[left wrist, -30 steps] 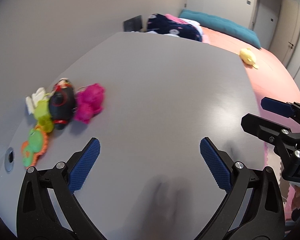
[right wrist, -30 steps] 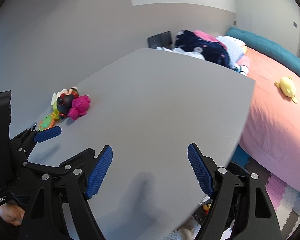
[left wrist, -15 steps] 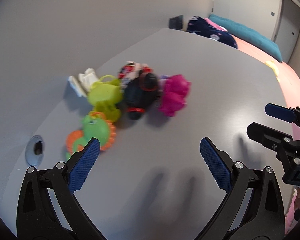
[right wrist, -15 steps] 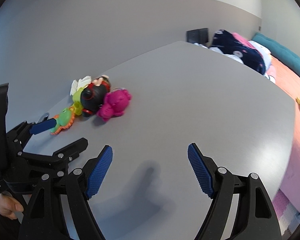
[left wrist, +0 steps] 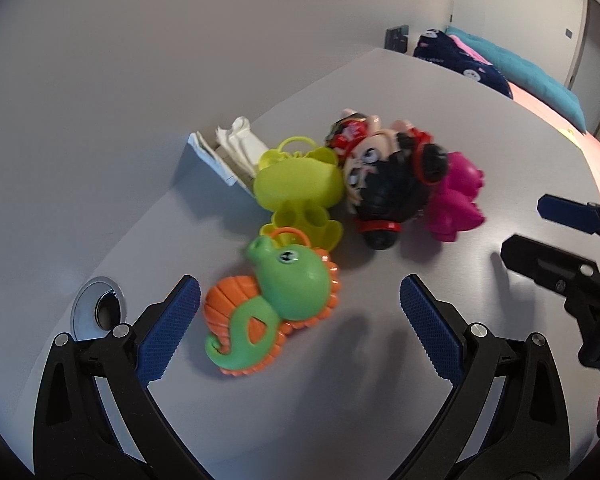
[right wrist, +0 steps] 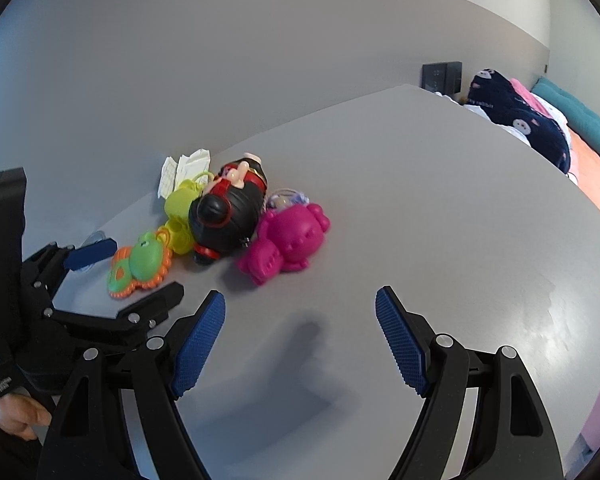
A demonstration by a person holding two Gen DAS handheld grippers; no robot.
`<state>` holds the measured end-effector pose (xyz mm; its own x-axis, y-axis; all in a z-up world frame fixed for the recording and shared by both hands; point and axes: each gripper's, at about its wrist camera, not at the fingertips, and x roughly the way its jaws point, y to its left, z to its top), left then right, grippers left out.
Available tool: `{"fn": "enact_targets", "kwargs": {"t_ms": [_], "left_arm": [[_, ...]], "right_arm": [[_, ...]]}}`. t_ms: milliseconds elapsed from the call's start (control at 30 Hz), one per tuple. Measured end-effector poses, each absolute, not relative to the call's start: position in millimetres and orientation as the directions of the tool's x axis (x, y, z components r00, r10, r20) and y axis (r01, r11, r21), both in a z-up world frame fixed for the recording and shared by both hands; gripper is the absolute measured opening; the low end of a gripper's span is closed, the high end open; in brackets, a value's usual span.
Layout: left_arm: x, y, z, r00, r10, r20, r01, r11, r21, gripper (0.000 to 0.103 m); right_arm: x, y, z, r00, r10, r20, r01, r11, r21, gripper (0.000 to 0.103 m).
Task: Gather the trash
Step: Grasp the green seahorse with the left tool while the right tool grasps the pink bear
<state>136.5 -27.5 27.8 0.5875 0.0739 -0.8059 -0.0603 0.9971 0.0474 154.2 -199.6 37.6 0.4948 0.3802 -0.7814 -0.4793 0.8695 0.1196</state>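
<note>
Crumpled white paper (left wrist: 236, 148), the only evident trash: lies near the table's (left wrist: 440, 128) wall-side edge at the left end of a toy cluster, touching the yellow-green toy (left wrist: 300, 184); then, rightward, the green-and-orange seahorse (left wrist: 276, 300), black-haired doll (left wrist: 384, 188) and magenta toy (left wrist: 460, 200). Left gripper (left wrist: 296, 320): jaws spread, empty, seahorse just ahead; right gripper (right wrist: 300, 340): jaws spread, empty, over bare tabletop. Recommended handling: reach past the seahorse, approach the paper from the wall side, and pinch only its raised folds.
</note>
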Motion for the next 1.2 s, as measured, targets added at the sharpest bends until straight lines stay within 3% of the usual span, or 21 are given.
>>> {"fn": "enact_targets", "kwargs": {"t_ms": [367,633,733,800,967,1000,1200], "left_arm": [[148,-11,18,0.582,0.083,-0.809,-0.076,0.996,0.048,0.097],[145,-4,20,0.593,0.055,-0.803,-0.073,0.997,0.015,0.075],[144,-5,22,0.599,0.055,-0.799,-0.072,0.997,0.015,0.067],[144,-6,22,0.601,0.053,-0.798,-0.068,0.998,0.015,0.063],[143,-5,23,0.598,0.043,-0.800,-0.072,0.997,0.000,0.059],[143,-4,24,0.601,0.033,-0.799,-0.070,0.997,-0.011,0.051],[141,-5,26,0.598,0.028,-0.801,-0.074,0.997,-0.021,0.051]], "right_arm": [[191,-176,27,0.498,0.347,-0.795,-0.450,0.887,0.105,0.078],[206,-170,16,0.497,0.325,-0.804,-0.426,0.899,0.101,0.070],[209,-166,10,0.491,0.312,-0.813,-0.425,0.901,0.089,0.062],[206,-163,11,0.513,0.286,-0.809,-0.429,0.902,0.048,0.044],[202,-165,14,0.511,0.289,-0.810,-0.431,0.901,0.050,0.044],[200,-167,15,0.509,0.294,-0.809,-0.431,0.900,0.056,0.044],[191,-175,23,0.511,0.308,-0.802,-0.435,0.898,0.068,0.044]]}}
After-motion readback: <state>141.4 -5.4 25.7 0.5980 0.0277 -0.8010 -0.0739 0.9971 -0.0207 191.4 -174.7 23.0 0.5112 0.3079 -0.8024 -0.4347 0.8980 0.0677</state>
